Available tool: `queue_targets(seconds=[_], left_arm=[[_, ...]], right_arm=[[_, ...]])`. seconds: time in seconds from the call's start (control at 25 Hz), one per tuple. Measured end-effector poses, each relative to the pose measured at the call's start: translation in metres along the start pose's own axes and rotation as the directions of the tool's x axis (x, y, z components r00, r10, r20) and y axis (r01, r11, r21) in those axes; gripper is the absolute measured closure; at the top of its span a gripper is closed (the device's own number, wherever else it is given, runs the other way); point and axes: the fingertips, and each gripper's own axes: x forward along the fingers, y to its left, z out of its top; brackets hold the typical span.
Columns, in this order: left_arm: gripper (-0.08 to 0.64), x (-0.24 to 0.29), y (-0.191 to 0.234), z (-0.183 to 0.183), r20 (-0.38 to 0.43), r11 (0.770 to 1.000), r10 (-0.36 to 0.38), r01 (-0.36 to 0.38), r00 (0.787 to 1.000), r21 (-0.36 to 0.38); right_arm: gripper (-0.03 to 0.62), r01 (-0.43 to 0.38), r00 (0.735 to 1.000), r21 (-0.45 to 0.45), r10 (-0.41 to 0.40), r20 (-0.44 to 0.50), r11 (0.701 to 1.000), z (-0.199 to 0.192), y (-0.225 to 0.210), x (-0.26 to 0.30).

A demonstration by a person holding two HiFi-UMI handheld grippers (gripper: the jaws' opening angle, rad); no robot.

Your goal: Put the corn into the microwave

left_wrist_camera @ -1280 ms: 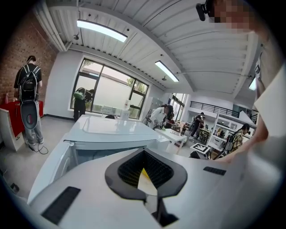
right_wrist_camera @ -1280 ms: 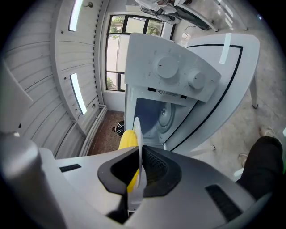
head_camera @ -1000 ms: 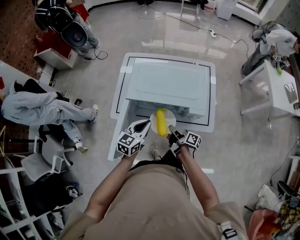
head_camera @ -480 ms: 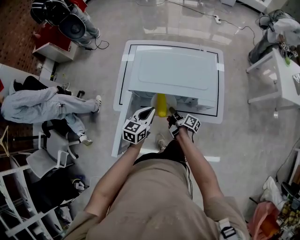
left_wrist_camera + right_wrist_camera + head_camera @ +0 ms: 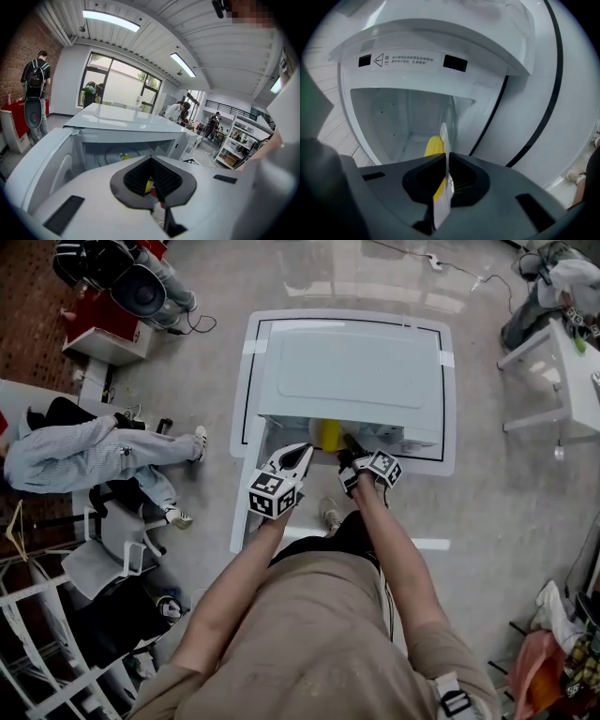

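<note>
While pinched by its rim, plate (image 5: 445,133): seen edge-on at the centre of the right gripper view, a thin white upright line reaching toward the oven cavity.
Corn (image 5: 329,434): yellow, lying on the plate, upper middle of the head view, right at the microwave's mouth; far end tucked under the oven's top edge.
Microwave (image 5: 352,371): white, filling the upper centre of the head view, standing on a white table (image 5: 447,442) edged with a black line.
Door (image 5: 241,498): swung open at the left of the opening, running toward the lower left.
Right gripper (image 5: 347,446): just right of the corn, clamped tight on the plate's rim.
Left gripper (image 5: 302,454): just left of the corn, jaws drawn together to a narrow slit; a sliver of yellow and red glimpsed in it; whether nipping the plate, unclear.
Cavity (image 5: 393,117): pale walls and floor, centre-left of the right gripper view, beyond the plate.
Person (image 5: 84,451): seated at middle left of the head view, legs stretched toward the table.
</note>
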Motion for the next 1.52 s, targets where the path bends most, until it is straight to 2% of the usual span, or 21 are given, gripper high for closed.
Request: queue_targets(seconds=[0.28,0.48,0.64,0.68,0.76,0.88,0.96,1.0,1.04,1.08,1.12,1.2,1.24,1.28,1.32,1.36,1.4,1.52], left_arm=[[0.557,-0.004,-0.002,0.002,0.011,1.000,-0.022,0.022,1.000,-0.009],[0.557,-0.007,-0.005,0.003,0.012,0.999,-0.044,0.044,0.999,-0.008],[0.557,-0.013,-0.010,0.007,0.020,0.998,-0.063,0.063,0.998,-0.001],[0.557,-0.015,-0.011,0.008,0.023,0.998,-0.066,0.066,0.998,0.001],[0.557,-0.018,-0.013,0.009,0.030,0.998,-0.070,0.070,0.997,0.005],[0.557,-0.022,-0.014,0.012,0.039,0.997,-0.074,0.074,0.996,0.006],[0.557,-0.024,-0.017,0.013,0.043,0.997,-0.079,0.078,0.996,0.005],[0.557,-0.025,-0.019,0.014,0.045,0.997,-0.082,0.082,0.996,0.006],[0.557,-0.026,-0.020,0.014,0.045,0.996,-0.085,0.085,0.995,0.006],[0.557,-0.027,-0.021,0.014,0.046,0.996,-0.089,0.089,0.995,0.007],[0.557,-0.028,-0.022,0.014,0.046,0.996,-0.092,0.092,0.995,0.007],[0.557,-0.029,-0.024,0.013,0.043,0.995,-0.095,0.094,0.995,0.010],[0.557,-0.030,-0.024,0.012,0.040,0.996,-0.094,0.094,0.995,0.011],[0.557,-0.030,-0.024,0.012,0.037,0.996,-0.093,0.093,0.995,0.015],[0.557,-0.031,-0.025,0.011,0.033,0.996,-0.091,0.090,0.995,0.020],[0.557,-0.031,-0.025,0.010,0.026,0.996,-0.088,0.087,0.996,0.029],[0.557,-0.032,-0.025,0.009,0.019,0.996,-0.084,0.083,0.996,0.038],[0.557,-0.036,-0.024,0.008,0.007,0.996,-0.077,0.076,0.997,0.055]], right_arm=[[0.575,0.016,0.999,0.023,-0.017,0.036,1.000,0.004,0.000,0.017],[0.574,0.089,0.993,0.050,-0.093,0.074,0.995,0.007,0.000,0.026],[0.572,0.079,0.994,0.023,-0.080,0.071,0.997,0.006,0.003,0.024],[0.559,0.068,0.996,0.011,-0.068,0.064,0.998,0.006,0.005,0.023],[0.450,0.037,0.998,-0.007,-0.037,0.044,0.999,0.004,0.010,0.020],[0.411,0.009,1.000,-0.110,-0.008,0.011,0.994,0.001,0.015,0.013],[0.396,0.005,1.000,-0.266,-0.008,-0.009,0.964,-0.002,0.015,0.004],[0.388,0.008,1.000,-0.364,-0.017,-0.021,0.931,-0.006,0.015,-0.001],[0.367,0.018,0.998,-0.468,-0.040,-0.038,0.883,-0.011,0.012,-0.005],[0.351,0.035,0.995,-0.575,-0.081,-0.056,0.817,-0.018,0.007,-0.008],[0.340,0.057,0.989,-0.682,-0.137,-0.064,0.729,-0.026,0.002,-0.010],[0.336,0.104,0.967,-0.860,-0.254,-0.030,0.500,-0.036,-0.006,-0.011],[0.336,0.124,0.955,-0.913,-0.297,0.004,0.388,-0.039,-0.006,-0.010],[0.336,0.140,0.945,-0.943,-0.325,0.037,0.300,-0.041,-0.003,-0.009],[0.336,0.152,0.937,-0.958,-0.343,0.062,0.242,-0.042,0.000,-0.007],[0.336,0.163,0.931,-0.964,-0.355,0.080,0.210,-0.043,0.002,-0.004],[0.336,0.172,0.927,-0.965,-0.364,0.092,0.196,-0.044,0.002,-0.001],[0.336,0.195,0.919,-0.963,-0.377,0.113,0.187,-0.042,0.001,0.007]])
